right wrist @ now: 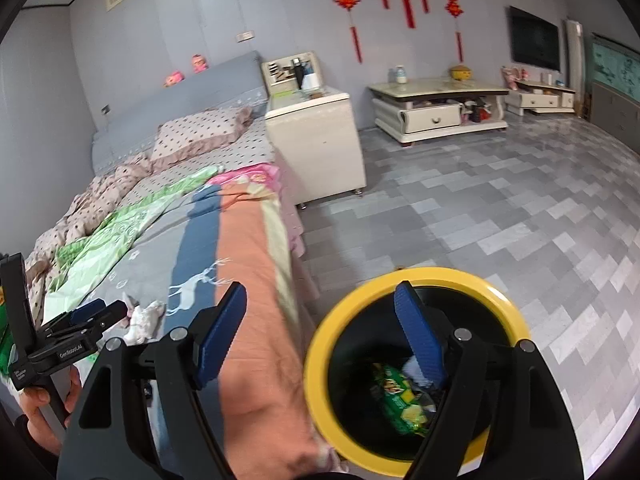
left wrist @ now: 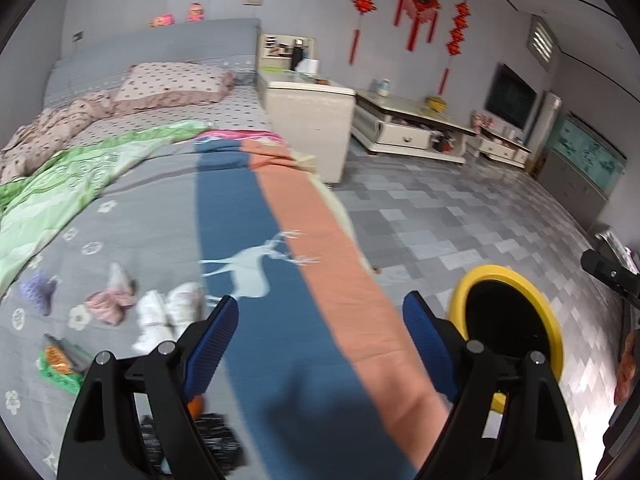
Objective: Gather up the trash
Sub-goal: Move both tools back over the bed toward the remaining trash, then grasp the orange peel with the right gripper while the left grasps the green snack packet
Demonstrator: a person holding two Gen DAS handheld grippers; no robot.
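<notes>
Right wrist view: the right gripper [right wrist: 320, 320] stands open and empty over the yellow-rimmed bin [right wrist: 516, 316] at lower centre; a green wrapper [right wrist: 400, 400] lies inside. The left gripper [left wrist: 320, 320] is likewise open and empty. Crumpled tissues [left wrist: 168, 312] and a green snack packet [left wrist: 60, 364] remain on the bedspread [left wrist: 160, 200], lower left. Risk: closing on the soft tissue may pinch the fabric beneath and drag it.

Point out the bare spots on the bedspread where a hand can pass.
Free: the blue stripe and orange stripe running toward the pillow. Crowded: the grey part left of the deer, with white tissues, a pink scrap and a green wrapper.
</notes>
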